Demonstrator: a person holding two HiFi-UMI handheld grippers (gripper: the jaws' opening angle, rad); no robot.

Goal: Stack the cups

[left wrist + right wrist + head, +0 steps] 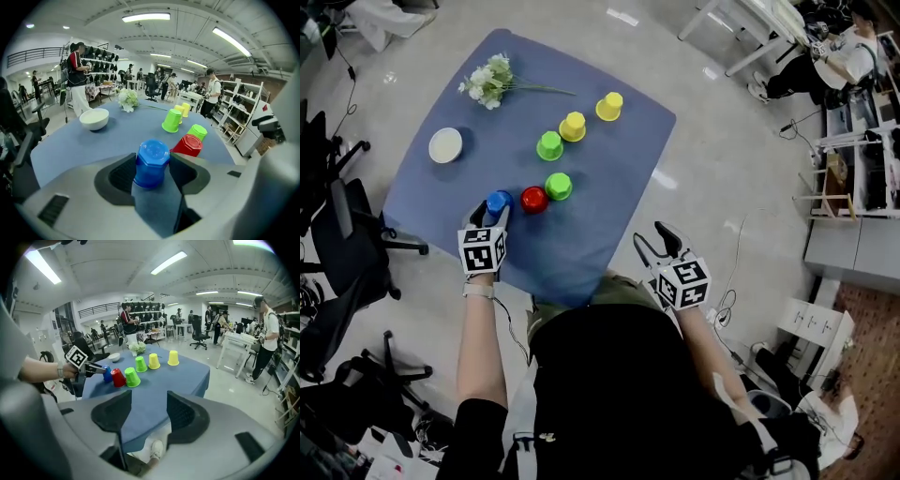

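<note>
**Blue cup caught in the left tongs, right tongs idle**

The left gripper [492,212] has its two dark pads pressed against the sides of the upturned blue cup [151,163], at the near left part of the blue tablecloth [591,239]. Seen from the head view, the jaws cover most of that cup and only its top pokes out. In the left gripper view its rim is lost behind the gripper body, so I cannot tell whether it sits on the cloth or is just off it.

Just to its right stands the red cup [533,199], with the near green cup [558,186] touching or nearly touching that one. All are base-up. Further back sit the far green cup [549,145] and the two yellow cups [573,126], in a slanting row. In the left gripper view the yellow pair is partly hidden behind the far green cup.

The right gripper [149,414] hangs off the table's near edge, jaws apart with nothing between them; a shoe [154,450] shows below.

A white bowl [445,144] and a bunch of white flowers [490,81] lie at the far left. The person's torso hides the cloth's nearest corner.

The marker cubes [483,250] carry black-and-white square patterns, not words.
</note>
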